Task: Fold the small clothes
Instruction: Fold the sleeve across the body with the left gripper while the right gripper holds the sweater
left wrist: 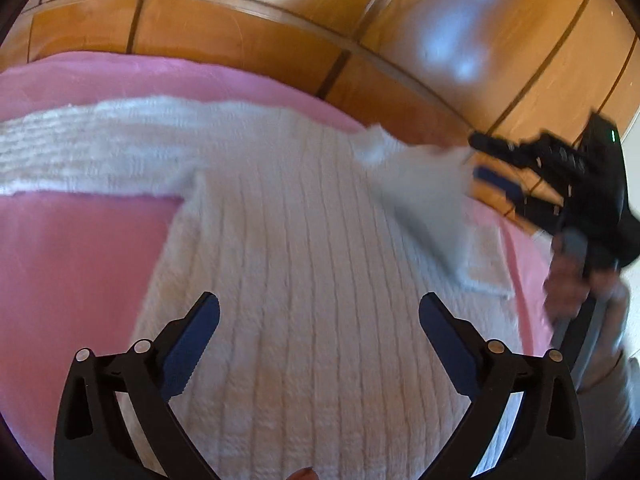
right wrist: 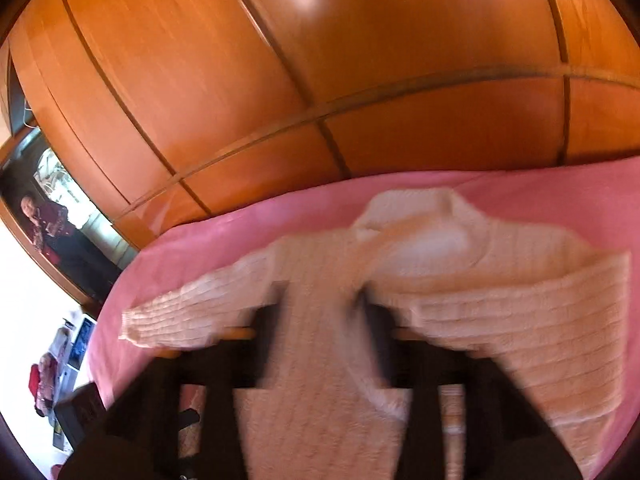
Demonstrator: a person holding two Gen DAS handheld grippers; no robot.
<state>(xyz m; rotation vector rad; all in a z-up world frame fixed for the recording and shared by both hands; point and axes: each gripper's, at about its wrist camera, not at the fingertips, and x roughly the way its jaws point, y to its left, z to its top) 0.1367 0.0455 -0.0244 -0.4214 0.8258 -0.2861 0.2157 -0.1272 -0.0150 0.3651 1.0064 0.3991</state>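
Observation:
A white ribbed knit sweater [left wrist: 300, 240] lies flat on a pink blanket [left wrist: 80, 260]. My left gripper [left wrist: 320, 298] hovers over the sweater's body, open wide, with nothing between its blue pads. One sleeve [left wrist: 80, 152] stretches out to the left. The other sleeve [left wrist: 424, 192] is lifted and blurred, its end at the tips of my right gripper [left wrist: 476, 155], whose jaws stand apart. In the blurred right wrist view the right gripper [right wrist: 322, 312] stands over the sweater [right wrist: 520, 320], and cloth shows in the gap between its dark fingers.
A glossy wooden wardrobe [left wrist: 240, 32] rises just behind the blanket's far edge [right wrist: 240, 232]. A hand [left wrist: 568, 280] holds the right gripper at the right side. A person [right wrist: 44, 216] and some clutter [right wrist: 52, 368] show at the far left.

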